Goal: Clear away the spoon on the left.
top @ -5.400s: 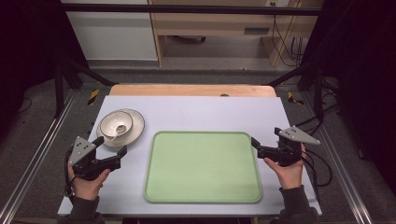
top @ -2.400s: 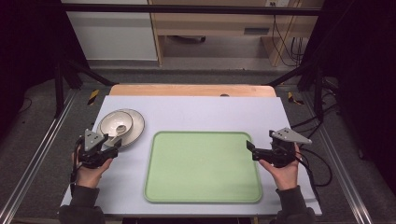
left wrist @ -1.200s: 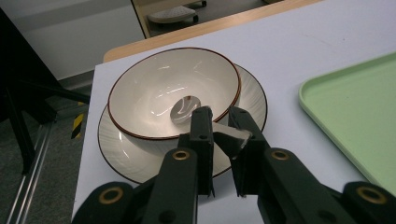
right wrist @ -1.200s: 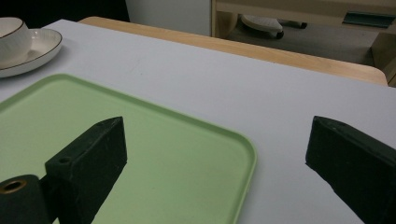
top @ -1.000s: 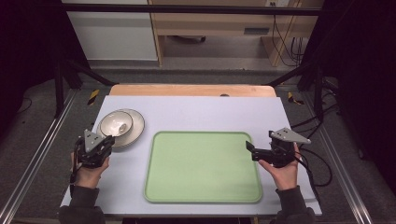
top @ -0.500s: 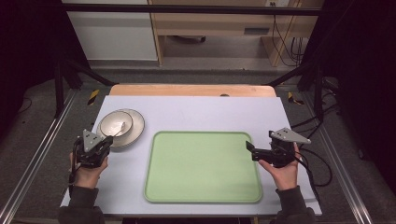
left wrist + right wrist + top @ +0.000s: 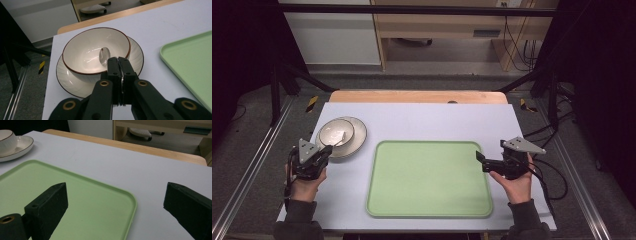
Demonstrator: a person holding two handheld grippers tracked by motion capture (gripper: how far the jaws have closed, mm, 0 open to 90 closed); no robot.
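White surface [image 7: 422, 120] w/ big green tray [image 7: 429, 177] in the middle, empty. Far-left of the tray: cream plate [image 7: 354, 142] w/ a brown-rimmed bowl [image 7: 96, 51] sitting on it; a small glossy thing lies in the bowl, can't tell what. Left gripper [image 7: 324, 151] at the near edge of the plate, jaws pressed fully together; in the left gripper view the tips meet at the bowl's near rim, a thin pale strip shows between the pads, prob the rim pinched, not 100% sure. Right gripper [image 7: 480, 161] at the tray's right edge, jaws wide open, nothing held, straddling the tray corner. Step looks like: grip on bowl just made, lift not begun. Next prob needs a steady lift off the plate and a carry right to the tray, keeping the bowl level; a rim pinch could slip.
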